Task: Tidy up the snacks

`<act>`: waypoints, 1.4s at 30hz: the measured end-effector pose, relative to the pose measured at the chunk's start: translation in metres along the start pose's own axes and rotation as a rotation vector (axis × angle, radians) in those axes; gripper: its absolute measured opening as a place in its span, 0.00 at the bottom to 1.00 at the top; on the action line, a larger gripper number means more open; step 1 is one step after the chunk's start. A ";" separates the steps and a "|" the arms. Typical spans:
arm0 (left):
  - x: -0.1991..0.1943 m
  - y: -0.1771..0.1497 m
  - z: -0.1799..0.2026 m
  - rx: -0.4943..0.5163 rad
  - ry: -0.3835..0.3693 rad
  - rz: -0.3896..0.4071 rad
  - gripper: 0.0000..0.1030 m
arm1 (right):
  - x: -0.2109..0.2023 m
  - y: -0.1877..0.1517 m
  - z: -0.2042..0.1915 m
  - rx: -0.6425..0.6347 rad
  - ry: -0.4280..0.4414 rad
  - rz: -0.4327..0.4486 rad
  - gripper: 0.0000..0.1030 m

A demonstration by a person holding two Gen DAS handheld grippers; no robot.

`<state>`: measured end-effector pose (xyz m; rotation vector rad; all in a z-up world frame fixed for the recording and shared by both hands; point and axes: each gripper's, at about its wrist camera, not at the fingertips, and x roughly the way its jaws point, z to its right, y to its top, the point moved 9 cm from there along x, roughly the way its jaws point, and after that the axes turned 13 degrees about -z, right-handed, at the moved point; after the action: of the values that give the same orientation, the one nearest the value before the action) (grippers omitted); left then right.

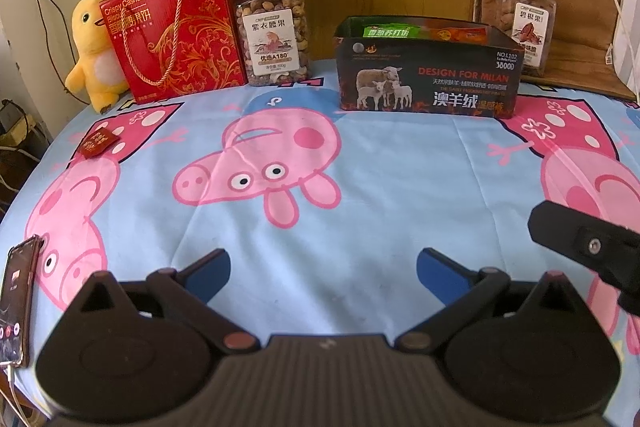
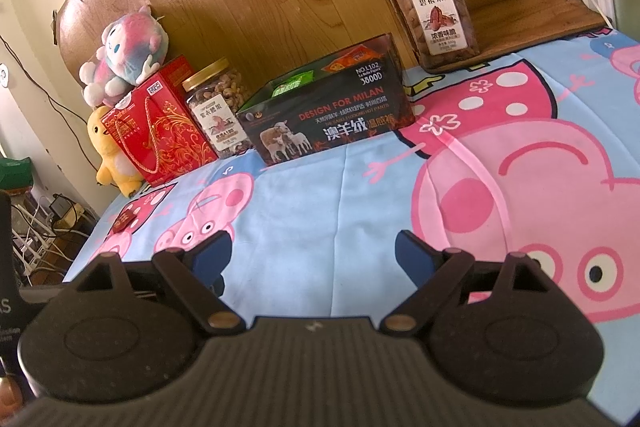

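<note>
An open black box (image 1: 428,79) (image 2: 328,123) printed with sheep stands at the back of the table, with green and orange snack packets (image 1: 386,31) (image 2: 292,83) inside. A small red snack packet (image 1: 97,143) (image 2: 123,221) lies alone on the cloth at the left. My left gripper (image 1: 323,269) hovers open over the cloth near the front edge, nothing between its blue-padded fingers. My right gripper (image 2: 312,253) is open and empty too, well short of the box. Part of the right gripper shows at the right edge of the left wrist view.
A red gift box (image 1: 176,35) (image 2: 160,131) and a cashew jar (image 1: 274,27) (image 2: 216,107) stand at the back left beside plush toys (image 1: 94,51). A pecan jar (image 1: 526,21) (image 2: 434,11) sits on a brown mat at the back right. A phone (image 1: 16,299) lies at the front left edge.
</note>
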<state>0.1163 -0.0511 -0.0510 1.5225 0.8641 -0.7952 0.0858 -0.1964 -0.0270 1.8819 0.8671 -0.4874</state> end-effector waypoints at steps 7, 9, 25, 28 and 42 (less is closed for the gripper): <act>-0.001 0.000 0.002 0.006 -0.001 0.002 1.00 | 0.000 0.000 0.000 0.001 0.000 0.000 0.88; -0.001 0.000 0.002 0.004 -0.002 0.002 1.00 | 0.000 0.000 0.000 0.000 -0.001 0.000 0.88; 0.000 0.000 0.004 0.008 0.000 -0.003 1.00 | 0.001 0.001 -0.001 0.000 -0.003 -0.005 0.88; 0.001 0.000 0.004 0.009 0.001 -0.007 1.00 | 0.002 0.000 0.001 0.007 -0.002 -0.010 0.88; -0.002 0.000 0.007 0.020 0.010 0.001 1.00 | -0.002 0.001 0.005 0.018 0.006 -0.002 0.88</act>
<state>0.1150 -0.0582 -0.0500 1.5455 0.8646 -0.7982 0.0855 -0.2019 -0.0268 1.8998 0.8707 -0.4925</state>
